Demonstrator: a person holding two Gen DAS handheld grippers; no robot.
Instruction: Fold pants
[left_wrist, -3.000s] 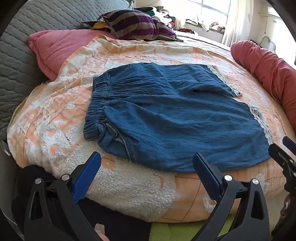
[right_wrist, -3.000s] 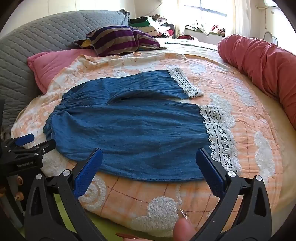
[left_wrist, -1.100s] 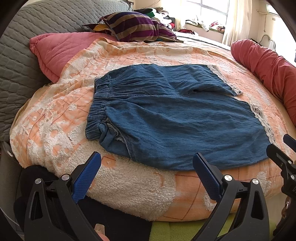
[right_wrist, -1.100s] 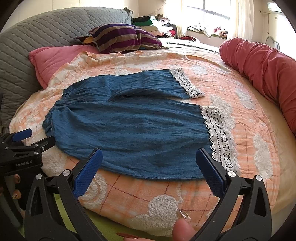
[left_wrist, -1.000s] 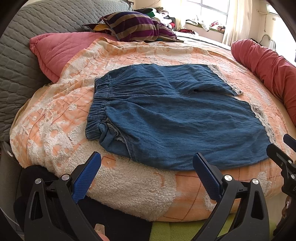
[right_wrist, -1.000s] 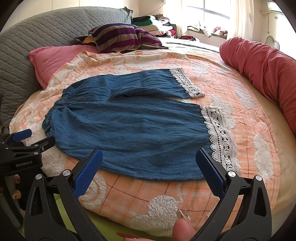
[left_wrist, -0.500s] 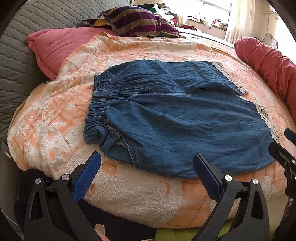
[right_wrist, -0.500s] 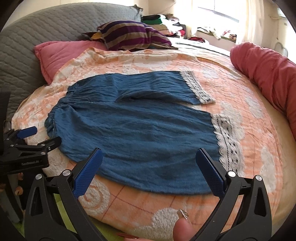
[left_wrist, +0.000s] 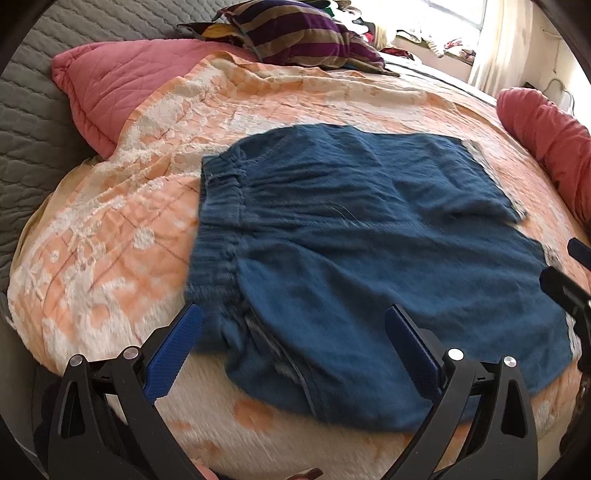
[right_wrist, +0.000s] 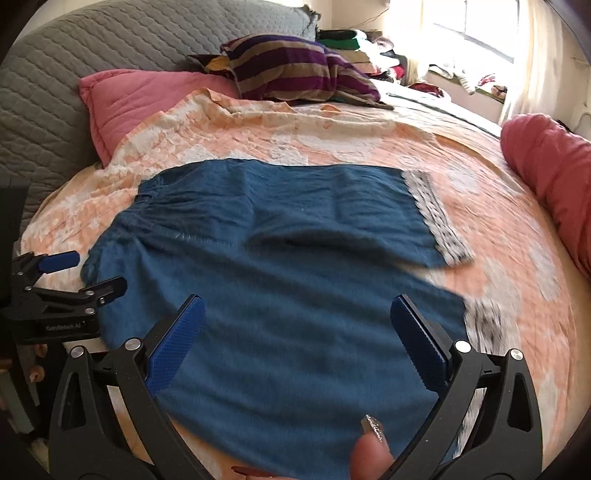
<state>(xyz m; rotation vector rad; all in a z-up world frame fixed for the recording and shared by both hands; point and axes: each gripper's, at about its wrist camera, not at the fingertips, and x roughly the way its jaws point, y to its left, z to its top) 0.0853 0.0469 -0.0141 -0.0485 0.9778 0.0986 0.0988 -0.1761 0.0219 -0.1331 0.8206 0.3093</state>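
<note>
While the blue pants (left_wrist: 369, 258) lie flat on the orange and white blanket (left_wrist: 110, 229), both grippers hang over the near edge of the bed. The left gripper (left_wrist: 291, 339) has its fingers spread wide over the stretchy waist end, holding nothing. The right gripper (right_wrist: 295, 332) is spread wide too, over the near pant leg by the lace hem (right_wrist: 436, 218). A pink pillow (right_wrist: 140, 103) sits far left.

black tool (left_wrist: 293, 345), blue pads (left_wrist: 173, 353)
</note>
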